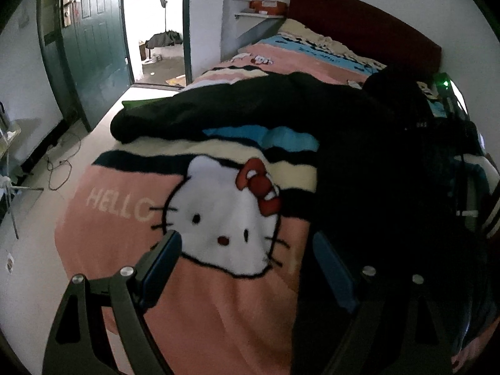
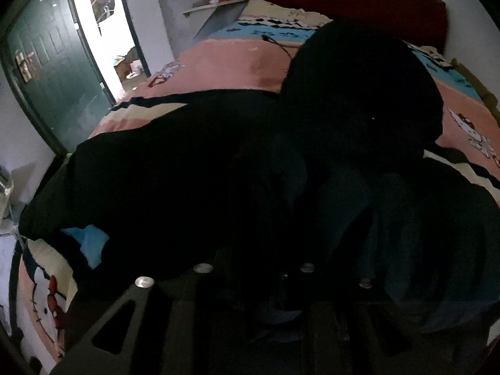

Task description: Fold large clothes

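Note:
A large black garment (image 1: 359, 143) lies spread across a pink Hello Kitty blanket (image 1: 225, 306) on the bed. One long part of it stretches left toward the bed's edge. My left gripper (image 1: 247, 250) is open and empty, low over the blanket, with the garment's edge at its right finger. In the right wrist view the black garment (image 2: 193, 172) fills most of the frame. My right gripper (image 2: 259, 284) is buried in the dark cloth, and its fingertips are hidden. A rounded black heap (image 2: 362, 93) lies behind it.
The bed has a dark red headboard (image 1: 368, 28) against the far wall. A green door (image 1: 93, 40) stands open at the left, with bare floor and a cable (image 1: 59, 168) beside the bed. A device with a green light (image 1: 445, 85) sits at the right.

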